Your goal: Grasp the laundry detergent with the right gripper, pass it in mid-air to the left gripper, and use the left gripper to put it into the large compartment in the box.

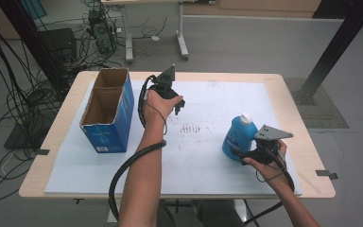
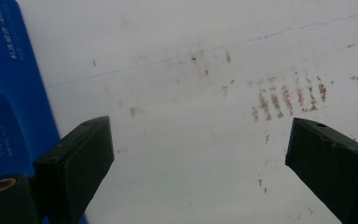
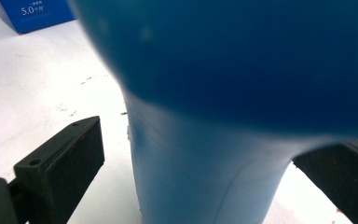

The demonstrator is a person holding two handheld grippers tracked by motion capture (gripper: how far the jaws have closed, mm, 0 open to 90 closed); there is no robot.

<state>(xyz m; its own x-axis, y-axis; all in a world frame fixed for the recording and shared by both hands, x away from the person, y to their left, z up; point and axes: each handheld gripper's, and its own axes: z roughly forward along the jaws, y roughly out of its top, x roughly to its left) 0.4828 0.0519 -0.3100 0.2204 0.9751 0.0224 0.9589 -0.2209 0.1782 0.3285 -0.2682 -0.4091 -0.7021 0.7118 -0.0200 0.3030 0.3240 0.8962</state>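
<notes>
While the blue bottle (image 1: 238, 137) stands at the high view's lower right, the right gripper (image 1: 251, 152) reaches in beside it, apparently to grasp it. In the left gripper view, the left gripper (image 2: 200, 154) hangs spread and empty over the white mat (image 2: 182, 154), the blue box (image 2: 9, 93) at far left. In the right gripper view the jaws straddle the bottle's body mid-frame, parted, not yet gripping.

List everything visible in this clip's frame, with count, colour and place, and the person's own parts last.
Bottle: 1, blue with white cap, right side of mat, between the right jaws.
Box: 1, blue cardboard, open top, left side of mat.
Mat: 1, white, scuffed, covering the table.
Table: 1, light wood.
Cables: many, black, floor at left.
Left hand-held gripper: 1, black, open over bare mat.
Right hand-held gripper: 1, black, jaws either side of bottle, contact unclear.
Forearms: 2, bottom edge.
</notes>
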